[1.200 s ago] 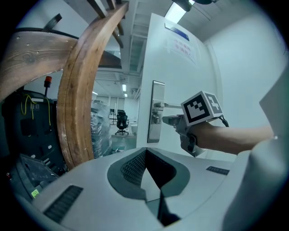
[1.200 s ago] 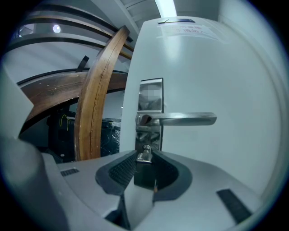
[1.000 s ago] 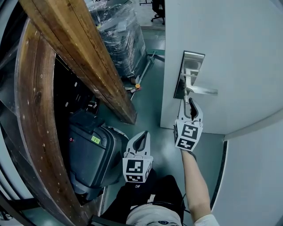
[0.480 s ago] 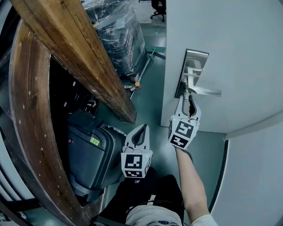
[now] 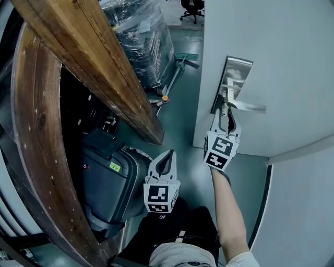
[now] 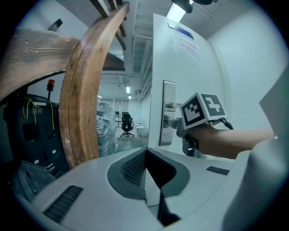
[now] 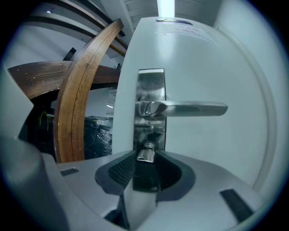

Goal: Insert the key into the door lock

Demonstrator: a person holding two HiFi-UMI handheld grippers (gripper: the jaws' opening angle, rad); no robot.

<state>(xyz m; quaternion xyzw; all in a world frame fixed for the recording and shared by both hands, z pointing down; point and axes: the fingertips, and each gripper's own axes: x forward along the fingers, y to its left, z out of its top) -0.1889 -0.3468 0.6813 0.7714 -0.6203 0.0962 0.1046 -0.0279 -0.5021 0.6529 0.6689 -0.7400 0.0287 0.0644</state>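
A pale door (image 5: pixel 282 47) carries a metal lock plate (image 5: pixel 237 73) with a lever handle (image 5: pixel 250 107). My right gripper (image 5: pixel 224 110) is raised to the plate just under the handle. It is shut on a small silver key (image 7: pixel 145 153), whose tip sits at the keyhole area of the lock plate (image 7: pixel 151 90) below the lever handle (image 7: pixel 189 108). How deep the key sits is hidden. My left gripper (image 5: pixel 167 155) hangs lower, left of the door edge. The left gripper (image 6: pixel 145 151) is shut with nothing in it, and its view shows the right gripper's marker cube (image 6: pixel 202 108).
A big curved wooden beam (image 5: pixel 88 57) fills the left side. A dark grey machine (image 5: pixel 107 182) stands below it. A plastic-wrapped pallet (image 5: pixel 141 41), small tools on the floor (image 5: pixel 159 101) and an office chair (image 5: pixel 190 8) lie beyond the door edge.
My right gripper with the key has crept up towards the lock plate, under the handle. The left gripper has stayed where it was.
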